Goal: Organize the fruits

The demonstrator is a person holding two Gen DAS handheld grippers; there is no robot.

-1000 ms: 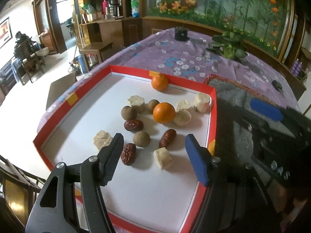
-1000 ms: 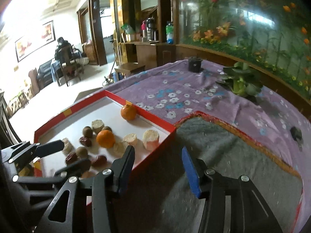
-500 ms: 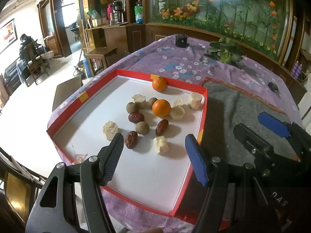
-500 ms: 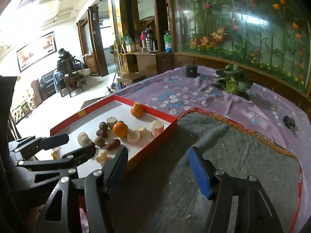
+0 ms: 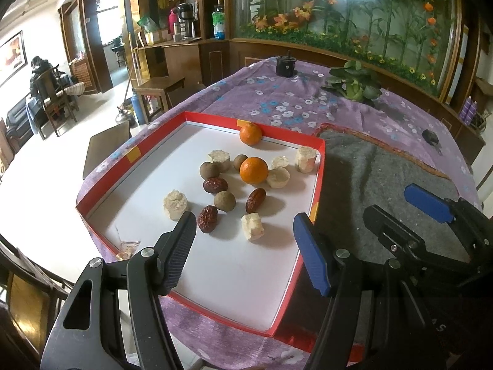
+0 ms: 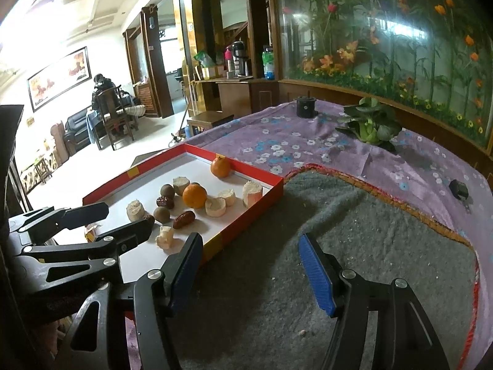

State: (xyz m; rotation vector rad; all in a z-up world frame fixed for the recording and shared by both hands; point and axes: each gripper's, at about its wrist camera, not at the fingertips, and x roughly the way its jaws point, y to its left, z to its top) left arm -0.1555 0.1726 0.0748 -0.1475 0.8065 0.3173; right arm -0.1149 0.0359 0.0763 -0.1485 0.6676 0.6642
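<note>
Covering the table: purple floral tablecloth (image 5: 277,101), plain over most of the far side
Mat: grey felt mat (image 6: 354,246) with red-orange edging, lying on the cloth just right of the tray
Tray: red-rimmed tray (image 5: 132,157) with white floor, touching the mat's left edge; yellow tape patches on the rim, no readable print
Left gripper (image 5: 243,246): over the tray's near end, jaws wide apart, nothing between them
Right gripper (image 6: 251,269): above the grey mat, jaws apart, holding nothing
Plant: leafy green plant (image 6: 371,125) on the far cloth, well apart from the tray
Black cup-like holder (image 5: 286,65): far table edge, upright
Oranges: near orange (image 5: 254,170) mid-tray; far orange (image 5: 250,134) against the tray's back rim
Pale chunks: cut pale chunks (image 5: 175,205) scattered in the tray, one (image 5: 252,226) nearest the left gripper
Brown round fruits (image 5: 225,201): three, loose among the others
Red dates (image 5: 208,218): three, mid-tray, lying flat
Small dark object (image 6: 459,188): right side of cloth, too small to tell
Writing: none legible on tray or fruit
</note>
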